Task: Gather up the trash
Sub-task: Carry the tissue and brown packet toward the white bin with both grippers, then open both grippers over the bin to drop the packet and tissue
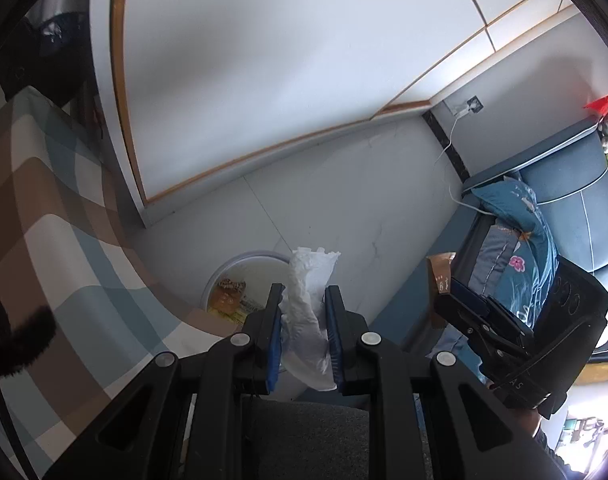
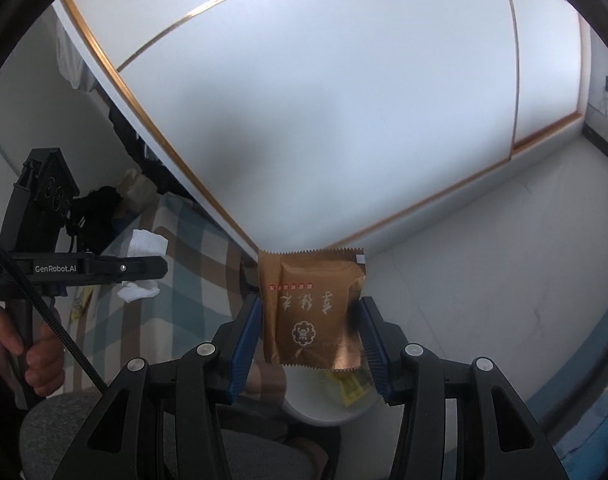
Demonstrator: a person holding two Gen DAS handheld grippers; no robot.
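Observation:
My left gripper is shut on a crumpled white tissue that sticks up between its blue pads. Just beyond it on the floor stands a white bin with yellow wrappers inside. My right gripper is shut on a flat brown snack wrapper with printed characters, held above the same white bin. In the left wrist view the right gripper shows at the right with the brown wrapper. The right wrist view has the left gripper with its tissue at the left.
A bed with a brown, blue and white checked cover lies left of the bin. A white wardrobe with gold trim stands behind. A blue sofa with a floral pillow is at the right. A hand grips the left tool's handle.

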